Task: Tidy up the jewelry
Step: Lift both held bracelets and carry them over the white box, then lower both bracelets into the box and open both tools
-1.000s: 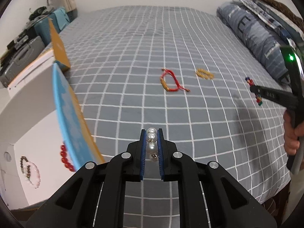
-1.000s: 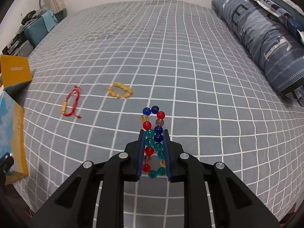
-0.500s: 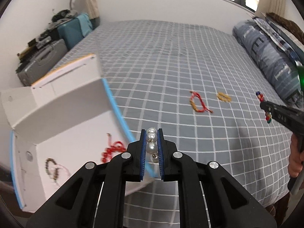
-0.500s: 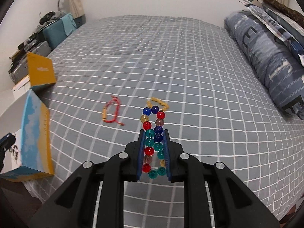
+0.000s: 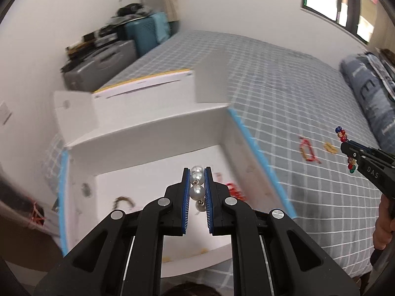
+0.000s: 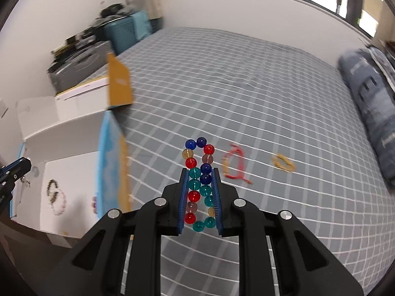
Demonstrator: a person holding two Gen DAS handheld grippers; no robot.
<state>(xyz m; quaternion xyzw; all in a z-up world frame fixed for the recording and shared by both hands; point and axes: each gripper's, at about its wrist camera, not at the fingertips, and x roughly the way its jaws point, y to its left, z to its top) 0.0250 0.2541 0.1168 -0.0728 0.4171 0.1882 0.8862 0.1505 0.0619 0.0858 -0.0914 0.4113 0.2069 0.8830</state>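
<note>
white letters "DAS" on the black side of the right tool (image 5: 345,151), print on the orange box flap (image 6: 120,83) too blurred to read

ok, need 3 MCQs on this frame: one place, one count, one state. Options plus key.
1. Where is the left gripper?
A. over the open box
B. over the pillow
C. over the suitcase

2. How many bracelets lie loose on the bed?
A. none
B. two
C. five

3. What does the right gripper hold?
A. nothing, open
B. shut on the bead bracelet
C. shut on a pearl strand

Key: 1 A, box interior lies beyond its fingers. 2 B, red cord bracelet and amber bracelet. 3 B, coloured beads sit between its pads.
</note>
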